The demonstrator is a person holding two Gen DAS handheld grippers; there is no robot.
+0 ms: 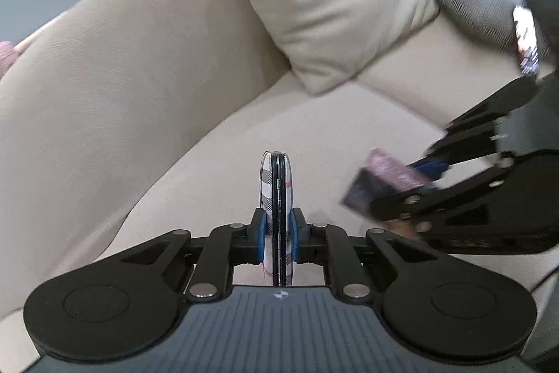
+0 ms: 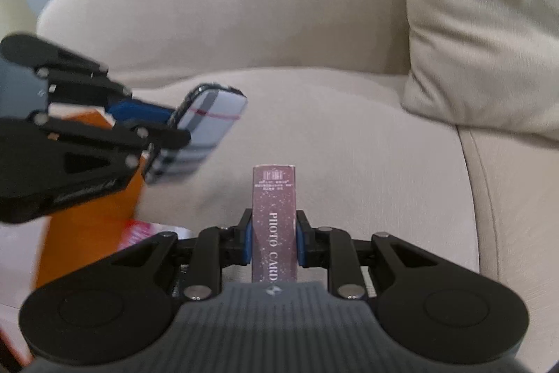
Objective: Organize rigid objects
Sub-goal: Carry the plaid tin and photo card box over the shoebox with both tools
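Both grippers hold items above the beige sofa (image 1: 216, 163).
Left gripper (image 1: 278, 228) fingers clamp a plaid case (image 1: 276, 177); right gripper (image 2: 273, 238) fingers clamp a photo card box (image 2: 275, 208), cushion (image 2: 482, 23) at 2 o'clock.

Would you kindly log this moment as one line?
left gripper: shut on plaid case | right gripper: shut on photo card box | both over sofa

— How was the light?
— Soft, even and fairly bright on the sofa (image 1: 139, 100); shadows were faint. No glare.
— Sharpness?
— The left gripper (image 1: 277, 229) was crisp in its own view. The right gripper (image 1: 424, 168) at 3 o'clock was motion-smeared. In the right wrist view, blur sat at 9 o'clock.
— Edges?
— Fisheye bending, with dark corners at 11 and 1 o'clock.
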